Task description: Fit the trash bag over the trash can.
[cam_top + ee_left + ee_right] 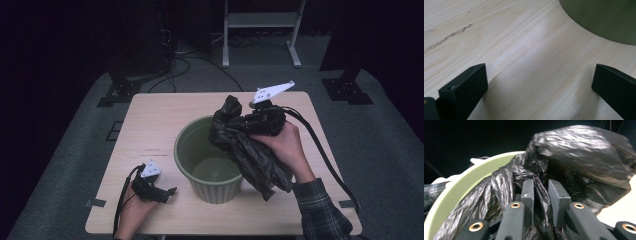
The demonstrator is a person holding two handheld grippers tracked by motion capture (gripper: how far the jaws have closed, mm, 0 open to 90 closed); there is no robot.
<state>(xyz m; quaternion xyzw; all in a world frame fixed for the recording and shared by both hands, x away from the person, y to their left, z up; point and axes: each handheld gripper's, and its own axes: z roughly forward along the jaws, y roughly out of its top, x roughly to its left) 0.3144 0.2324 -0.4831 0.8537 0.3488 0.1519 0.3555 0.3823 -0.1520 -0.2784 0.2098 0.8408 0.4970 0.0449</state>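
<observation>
A green bucket (pixel 212 162) is seen standing upright near the middle of the wooden table (pixel 160 115); its pale bottom is visible and bare. A crumpled black plastic bag (pixel 247 145) is draped over the bucket's right rim, part of it raised above the rim and part hanging down outside the wall toward the table's front edge. The bag is held by the right gripper (pixel 260 119), carried in the right hand (pixel 285 142); in the right gripper view a fold of the bag (pixel 564 162) is seen pinched between the narrowly spaced jaws, with the green rim (pixel 469 182) curving at the left. The left gripper (pixel 167 192) is rested on the table at the front left, well apart from the bucket, in the left hand (pixel 135 205); its jaws are spread wide with only bare wood (pixel 524 50) between them, and the bucket's wall (pixel 604 17) is seen ahead. Beyond the table a white frame (pixel 262 22) and dark cables (pixel 200 62) are seen on the grey floor
</observation>
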